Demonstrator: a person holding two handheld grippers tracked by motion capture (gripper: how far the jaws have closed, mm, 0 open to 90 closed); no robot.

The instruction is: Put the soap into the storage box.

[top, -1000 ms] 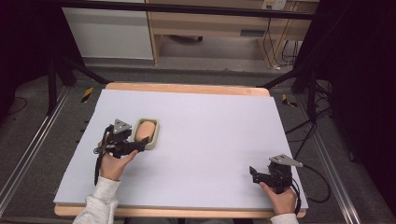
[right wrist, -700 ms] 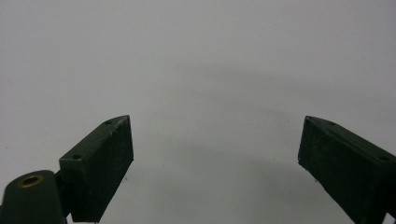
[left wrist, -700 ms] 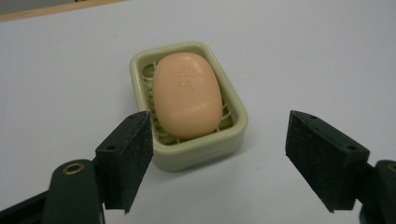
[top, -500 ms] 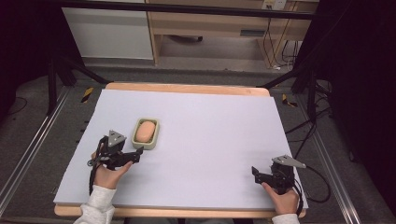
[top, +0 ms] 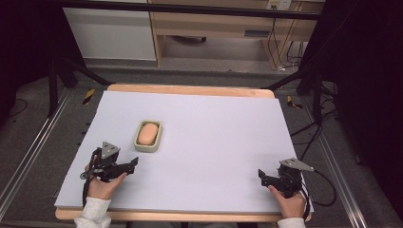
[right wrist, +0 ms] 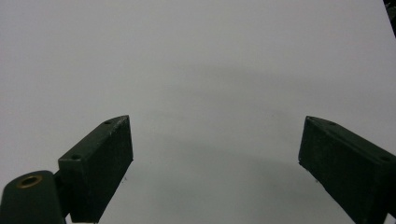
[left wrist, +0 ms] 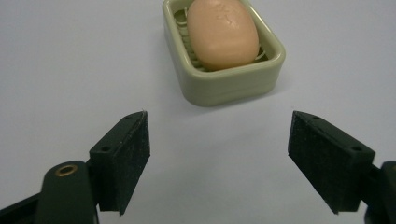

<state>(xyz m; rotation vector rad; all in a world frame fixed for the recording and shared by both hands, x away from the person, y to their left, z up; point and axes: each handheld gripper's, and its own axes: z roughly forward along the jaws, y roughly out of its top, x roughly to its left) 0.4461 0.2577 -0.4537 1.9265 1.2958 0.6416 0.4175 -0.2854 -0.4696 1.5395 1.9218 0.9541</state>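
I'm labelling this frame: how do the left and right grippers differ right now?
The left gripper sits close beside the soap dish, while the right gripper sits by the table's near right corner, far from it. The left gripper's view faces the soap in its dish; the right gripper's view faces bare tabletop. Both are open, hold nothing, and are held low over the table.

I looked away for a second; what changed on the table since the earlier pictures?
The left gripper pulled back from the soap dish toward the person, jaws open, leaving the dish and its peach soap bar behind. The dish, the soap and the right gripper stayed put.
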